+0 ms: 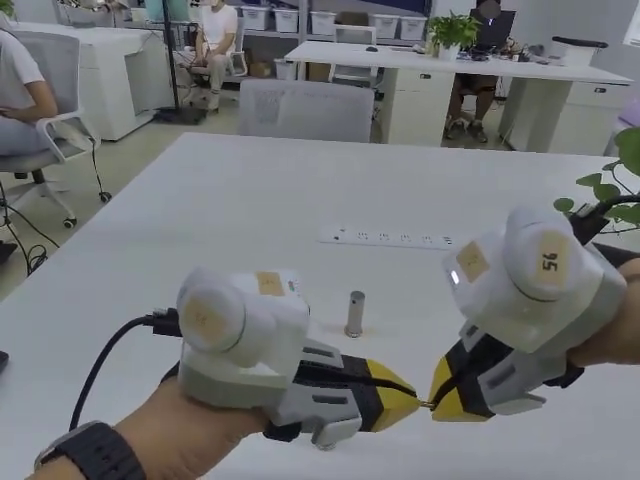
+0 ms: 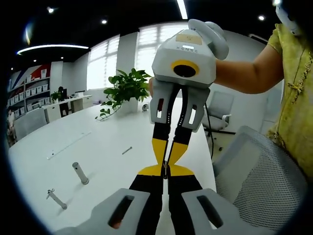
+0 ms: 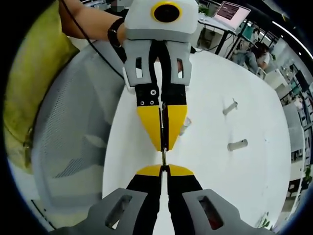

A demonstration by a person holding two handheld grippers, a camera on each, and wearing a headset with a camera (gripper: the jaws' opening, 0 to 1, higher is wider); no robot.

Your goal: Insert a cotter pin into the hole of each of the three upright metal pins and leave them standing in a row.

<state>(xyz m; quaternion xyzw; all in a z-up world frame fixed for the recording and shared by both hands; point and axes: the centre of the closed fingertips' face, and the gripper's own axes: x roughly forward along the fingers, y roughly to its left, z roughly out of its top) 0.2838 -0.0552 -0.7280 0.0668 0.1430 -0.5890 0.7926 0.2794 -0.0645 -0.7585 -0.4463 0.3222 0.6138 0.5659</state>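
Head view, items by size.

White flat worktop (image 1: 250, 200): broad and bare beyond the work as far as a white power strip (image 1: 390, 239). A green leafy plant (image 1: 612, 195) stands at its right side.

Left claw (image 1: 408, 400), grey body with yellow tips: jaws together, tip to tip with the right claw (image 1: 438, 398), which is likewise closed. Both look clamped on one item, listed last.

Grey cylindrical metal pin (image 1: 355, 313): upright, bare, just behind the left claw.

Second metal pin (image 3: 230, 106): has a thin crosspiece near its top and looks already fitted. It stands near the first.

Thin wire cotter pin (image 3: 164, 157): bridges the two claw tips, raised above the worktop.

Step, as judged: a handover or re-grip of the cotter pin before fitting the bare pin. The next move calls for one claw to release. The other must hold the wire with a free length forward, level with the small hole, and the freed claw may need to steady the pin against toppling.

Clearance: the claws work close to the worktop's near edge, with a grey mesh chair (image 3: 73, 147) below, so a dropped wire could land there. Open room lies forward.
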